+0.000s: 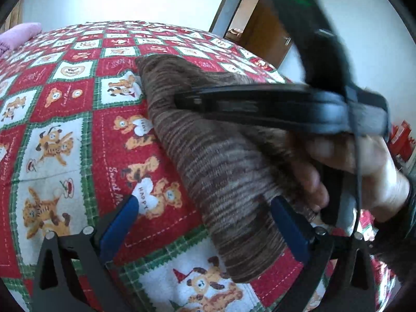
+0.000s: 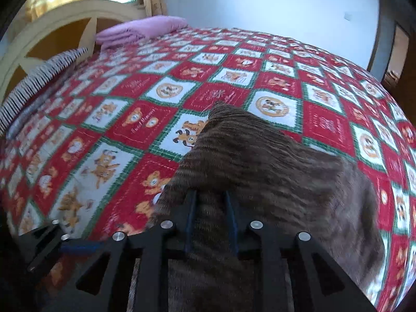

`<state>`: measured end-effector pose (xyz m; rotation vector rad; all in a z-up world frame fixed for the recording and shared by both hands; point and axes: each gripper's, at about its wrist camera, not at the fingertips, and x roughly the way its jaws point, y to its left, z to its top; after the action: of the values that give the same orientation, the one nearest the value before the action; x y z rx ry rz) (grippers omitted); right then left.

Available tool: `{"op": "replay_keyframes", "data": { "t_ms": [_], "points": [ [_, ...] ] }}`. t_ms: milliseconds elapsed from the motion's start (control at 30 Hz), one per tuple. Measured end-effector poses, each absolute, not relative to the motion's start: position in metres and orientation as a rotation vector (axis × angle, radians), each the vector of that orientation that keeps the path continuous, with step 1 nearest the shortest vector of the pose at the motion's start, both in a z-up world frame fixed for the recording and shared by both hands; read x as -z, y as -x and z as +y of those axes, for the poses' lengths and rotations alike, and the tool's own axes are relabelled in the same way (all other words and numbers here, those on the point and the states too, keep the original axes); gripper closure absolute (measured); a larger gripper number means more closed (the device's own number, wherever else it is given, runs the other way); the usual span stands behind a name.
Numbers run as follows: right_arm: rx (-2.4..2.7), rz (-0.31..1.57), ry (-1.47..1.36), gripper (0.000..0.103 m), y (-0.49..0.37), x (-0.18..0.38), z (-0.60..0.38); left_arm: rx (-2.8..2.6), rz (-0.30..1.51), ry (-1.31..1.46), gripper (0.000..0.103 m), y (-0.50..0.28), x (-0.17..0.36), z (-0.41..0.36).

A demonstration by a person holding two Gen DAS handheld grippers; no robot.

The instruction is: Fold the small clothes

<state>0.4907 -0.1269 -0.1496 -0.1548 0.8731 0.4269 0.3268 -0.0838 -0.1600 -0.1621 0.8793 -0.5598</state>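
**Brown garment half folded on the bed, right gripper at its edge**

The brown striped knit garment [image 2: 260, 161] lies on the red and green patchwork quilt [image 2: 130, 119], near the middle of the bed. It already looks folded into a long narrow shape, with one pointed end far from the person.

The right gripper [image 2: 212, 218] has its blue pads a little apart, and a strip of the brown cloth passes between them. I cannot tell if the pads press on the cloth or stand loose around it, because this view is blurred.

The left gripper [image 1: 205, 223] is spread wide. Its pads stand on both sides of the near end of the garment and do not pinch it.

I judge that one fold is finished, or nearly so. The next move calls for a free right gripper, then a new hold on one end of the garment to bring it over the other end. The thick knit may spring open, so it needs pressing flat.

A folded pink cloth [image 2: 140, 30] lies at the far side of the bed.
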Motion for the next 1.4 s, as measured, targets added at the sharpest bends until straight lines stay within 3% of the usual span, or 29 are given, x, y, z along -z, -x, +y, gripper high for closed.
{"op": "replay_keyframes", "data": {
  "t_ms": [67, 167, 667, 1267, 1400],
  "points": [
    [-0.468, 0.844, 0.071, 0.076, -0.476, 0.141, -0.137, 0.58, 0.87, 0.222, 0.0, -0.327, 0.159, -0.075],
    [-0.454, 0.874, 0.114, 0.064, -0.459, 0.152, -0.142, 0.583, 0.852, 0.318, 0.0, -0.328, 0.159, -0.062],
    [-0.317, 0.752, -0.227, 0.056, -0.463, 0.137, -0.269, 0.465, 0.839, 0.308, 0.0, -0.338, 0.146, -0.064],
    [-0.366, 0.87, -0.387, 0.056, -0.532, 0.185, -0.308, 0.481, 0.884, 0.058, 0.001, -0.349, 0.161, -0.116],
    [-0.407, 0.869, -0.473, 0.063, -0.54, 0.193, -0.316, 0.491, 0.884, 0.067, 0.003, -0.349, 0.161, -0.115]
  ]
}}
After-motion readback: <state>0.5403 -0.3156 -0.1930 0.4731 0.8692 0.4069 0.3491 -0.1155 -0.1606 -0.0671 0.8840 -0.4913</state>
